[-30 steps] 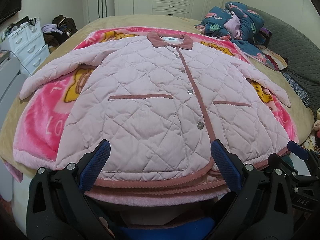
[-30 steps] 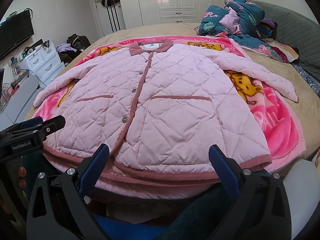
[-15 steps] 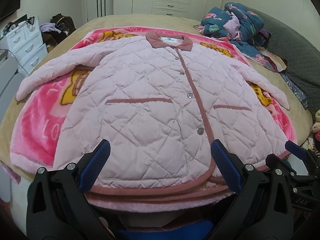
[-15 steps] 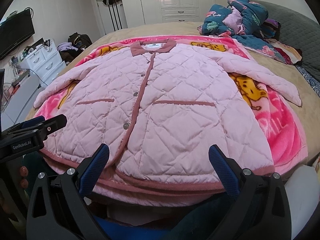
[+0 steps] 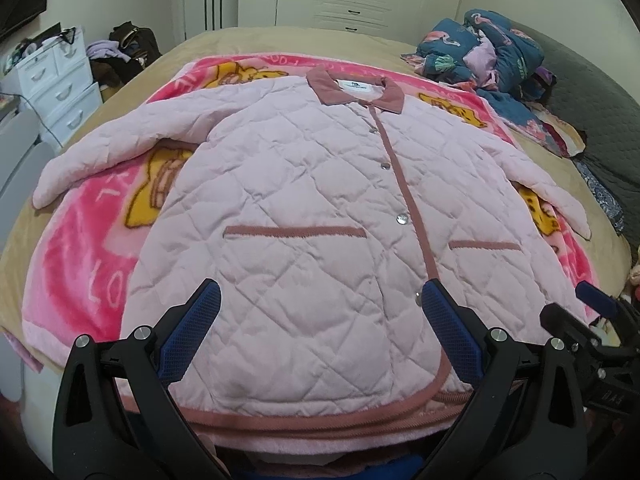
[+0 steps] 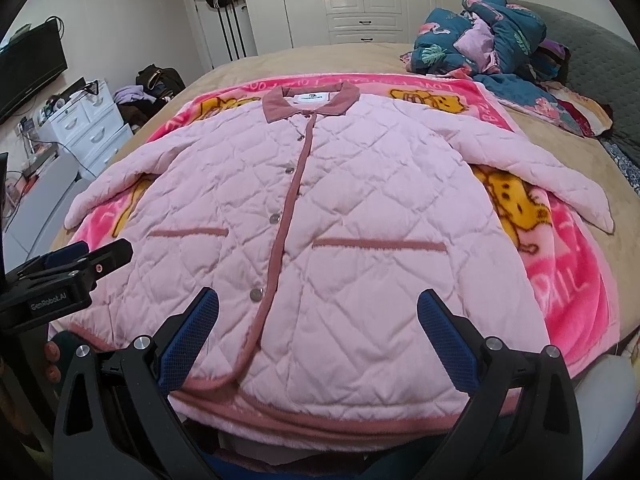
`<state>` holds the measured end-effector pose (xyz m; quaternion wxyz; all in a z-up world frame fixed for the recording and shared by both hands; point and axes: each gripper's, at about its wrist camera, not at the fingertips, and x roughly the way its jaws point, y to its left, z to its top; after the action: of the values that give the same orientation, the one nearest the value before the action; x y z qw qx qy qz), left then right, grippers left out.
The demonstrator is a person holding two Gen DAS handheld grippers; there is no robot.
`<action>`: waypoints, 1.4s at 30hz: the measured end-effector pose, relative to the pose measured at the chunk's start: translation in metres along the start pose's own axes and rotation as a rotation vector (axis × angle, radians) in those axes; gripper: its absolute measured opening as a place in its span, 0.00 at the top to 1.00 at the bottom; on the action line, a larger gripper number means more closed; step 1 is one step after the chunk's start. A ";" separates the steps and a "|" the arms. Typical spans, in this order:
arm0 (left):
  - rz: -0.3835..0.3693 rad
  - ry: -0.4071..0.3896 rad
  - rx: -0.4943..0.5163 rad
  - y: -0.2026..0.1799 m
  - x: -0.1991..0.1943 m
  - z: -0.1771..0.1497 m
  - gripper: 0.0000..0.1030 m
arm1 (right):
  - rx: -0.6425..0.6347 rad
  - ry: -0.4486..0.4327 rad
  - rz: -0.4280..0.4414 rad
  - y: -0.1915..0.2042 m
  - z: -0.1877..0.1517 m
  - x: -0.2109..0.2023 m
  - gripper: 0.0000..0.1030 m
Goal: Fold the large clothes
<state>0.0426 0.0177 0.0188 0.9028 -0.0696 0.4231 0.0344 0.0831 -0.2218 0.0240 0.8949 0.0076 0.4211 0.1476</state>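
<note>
Both my grippers are spread wide with nothing in them. My left gripper [image 5: 320, 332] hovers over the bottom part of the quilted pink jacket [image 5: 320, 208], its blue pads [image 5: 192, 328] apart over the left front panel, above the hem. My right gripper [image 6: 318, 330] is the same deal, jaws wide over the right front panel, not pinching any fabric. From the right wrist view I can see the left gripper off to the side at the jacket's edge, with fingertips of the hand [image 6: 51, 356] holding it.

The jacket lies flat, face up and buttoned, on a pink cartoon blanket [image 5: 80, 264] spread over a tan bed [image 6: 592, 160]. Its dusty-rose collar [image 5: 356, 90] points away from me, hem nearest me, both sleeves angled out to the sides onto the blanket.

Further out there's a heap of teal floral bedding [image 6: 480, 36] at the far right of the bed, a white drawer unit [image 6: 90, 128] on the left, and white wardrobes [image 6: 360, 0] along the back wall.
</note>
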 end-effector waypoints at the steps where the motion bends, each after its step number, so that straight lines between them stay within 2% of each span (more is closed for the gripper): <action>1: 0.001 -0.002 -0.003 0.001 0.001 0.003 0.09 | 0.003 0.000 -0.002 -0.001 0.004 0.002 0.04; 23: -0.002 -0.010 -0.043 0.003 0.032 0.084 0.09 | 0.012 -0.037 -0.014 -0.012 0.094 0.034 0.04; 33: -0.025 0.019 -0.054 -0.007 0.066 0.127 0.09 | 0.055 -0.079 -0.044 -0.038 0.147 0.055 0.04; 42: -0.018 0.027 -0.052 -0.021 0.101 0.164 0.09 | 0.167 -0.102 -0.061 -0.083 0.187 0.092 0.04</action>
<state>0.2340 0.0224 0.0470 0.8950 -0.0974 0.4337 0.0366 0.3009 -0.2552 0.0644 0.9154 0.0768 0.3860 0.0842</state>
